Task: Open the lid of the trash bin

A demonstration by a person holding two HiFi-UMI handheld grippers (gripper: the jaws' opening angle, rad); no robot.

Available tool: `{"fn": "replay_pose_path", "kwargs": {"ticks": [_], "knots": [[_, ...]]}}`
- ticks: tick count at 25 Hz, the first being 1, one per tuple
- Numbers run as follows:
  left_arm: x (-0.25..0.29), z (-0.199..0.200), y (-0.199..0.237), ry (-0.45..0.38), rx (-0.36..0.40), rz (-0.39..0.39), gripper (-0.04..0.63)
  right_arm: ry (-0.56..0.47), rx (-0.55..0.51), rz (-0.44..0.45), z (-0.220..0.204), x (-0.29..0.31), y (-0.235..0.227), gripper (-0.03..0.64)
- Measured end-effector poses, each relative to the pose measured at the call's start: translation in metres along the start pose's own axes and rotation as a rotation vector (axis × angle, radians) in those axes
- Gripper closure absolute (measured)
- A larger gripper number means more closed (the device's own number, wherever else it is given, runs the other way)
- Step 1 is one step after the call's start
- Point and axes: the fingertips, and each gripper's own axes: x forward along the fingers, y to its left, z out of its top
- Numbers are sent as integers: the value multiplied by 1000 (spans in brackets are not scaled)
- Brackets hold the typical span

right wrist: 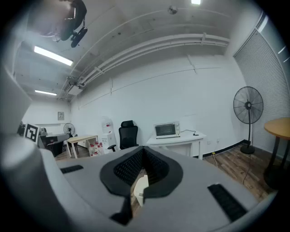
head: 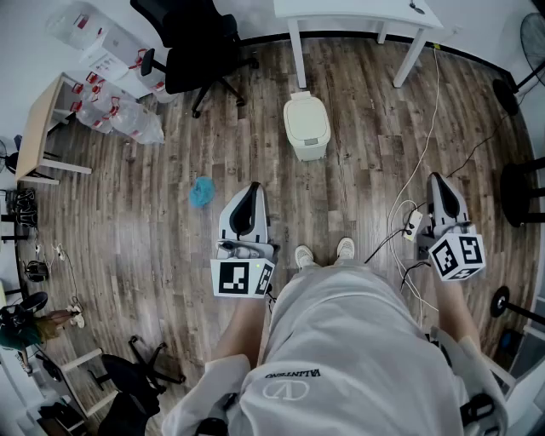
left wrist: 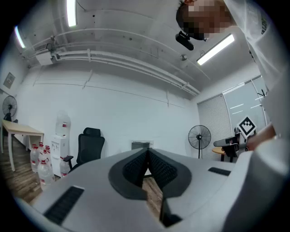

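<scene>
The trash bin, a cream, rounded-rectangular one, stands on the wooden floor with its lid lying flat and closed. In the head view its long axis runs up and down the picture, away from the person, and the end with a grey strip faces back toward the person's shoes. It sits just in front of the white table, near one of that table's legs, and a black office chair stands well off to its left. A small blue thing lies on the floor between the bin and the left hand-held gripper. Both grippers are well apart from the bin, held low at the person's sides and pointing forward. The left hand-held gripper has its ribbed jaws closed tip to tip with nothing between them. The right hand-held gripper is likewise closed and empty, and it hangs above loose cables on the floor.
</scene>
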Motion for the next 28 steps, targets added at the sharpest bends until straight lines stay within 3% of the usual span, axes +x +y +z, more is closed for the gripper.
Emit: {"fn": "replay_pose_path", "kwargs": {"ticks": [20, 28], "knots": [[-16, -9, 67, -3, -40, -61, 594, 11, 11, -17, -12, 44, 75, 601], [0, -20, 79, 11, -63, -71, 594, 31, 5, -17, -17, 64, 79, 601]]}}
